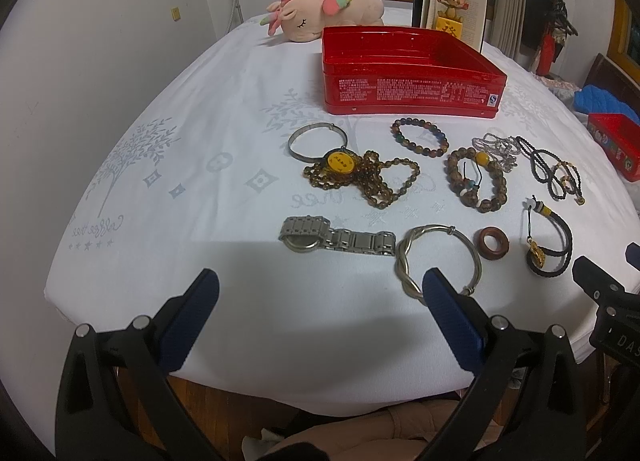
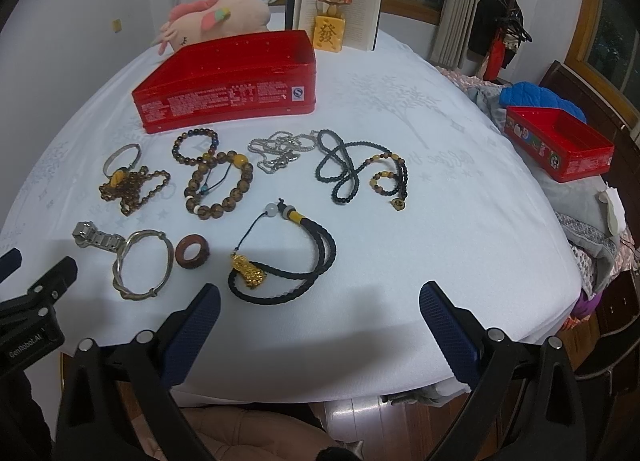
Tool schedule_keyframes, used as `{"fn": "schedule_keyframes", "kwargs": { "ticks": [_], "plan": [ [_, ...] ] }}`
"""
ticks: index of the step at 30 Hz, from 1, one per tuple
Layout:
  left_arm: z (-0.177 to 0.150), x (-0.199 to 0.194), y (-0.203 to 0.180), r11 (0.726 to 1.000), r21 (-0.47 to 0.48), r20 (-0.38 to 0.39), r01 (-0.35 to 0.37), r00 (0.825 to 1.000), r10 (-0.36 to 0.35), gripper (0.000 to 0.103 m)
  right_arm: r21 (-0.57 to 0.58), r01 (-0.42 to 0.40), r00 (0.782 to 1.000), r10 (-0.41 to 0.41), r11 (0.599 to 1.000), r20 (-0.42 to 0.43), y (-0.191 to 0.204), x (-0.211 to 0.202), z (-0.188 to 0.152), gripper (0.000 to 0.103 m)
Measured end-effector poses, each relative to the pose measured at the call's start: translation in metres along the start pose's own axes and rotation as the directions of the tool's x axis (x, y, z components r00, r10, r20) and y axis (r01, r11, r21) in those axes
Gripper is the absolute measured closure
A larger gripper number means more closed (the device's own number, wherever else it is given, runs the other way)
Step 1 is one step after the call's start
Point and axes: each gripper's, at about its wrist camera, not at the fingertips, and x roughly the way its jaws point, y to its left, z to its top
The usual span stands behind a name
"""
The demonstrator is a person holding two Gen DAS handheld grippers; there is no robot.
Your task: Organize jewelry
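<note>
L gripper (image 1: 320, 289) wide; twisted bangle (image 1: 438, 263) touching R fingertip.

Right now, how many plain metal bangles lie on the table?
2. One thin silver bangle lies left of the beads, before the red tin, partly under the amber necklace. A twisted silver bangle lies nearest, between the watch and the wooden ring.
</note>
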Motion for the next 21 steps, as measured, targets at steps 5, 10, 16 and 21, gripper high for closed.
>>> {"fn": "schedule_keyframes", "kwargs": {
  "ticks": [5,10,16,21],
  "plan": [
    [0.0,-0.0001,0.0,1.0,0.0,0.0,0.0,1.0,0.0,0.002,0.001,0.0,1.0,0.0,1.0,-0.001,0.0006,0.0,0.0013,0.003],
    [-0.0002,-0.0001,0.0001,1.0,0.0,0.002,-0.001,1.0,0.001,0.002,0.001,0.0,1.0,0.0,1.0,-0.001,0.0003,0.0006,0.0011,0.003],
    [-0.0002,-0.0001,0.0003,1.0,-0.001,0.001,0.0,1.0,0.0,0.002,0.001,-0.001,1.0,0.001,1.0,-0.002,-0.0001,0.0009,0.0012,0.003],
    [-0.0001,0.0001,0.0002,1.0,0.0,0.001,0.0,1.0,0.0,0.002,0.0,-0.001,1.0,0.001,1.0,-0.001,-0.0001,0.0008,0.0012,0.003]
  ]
}}
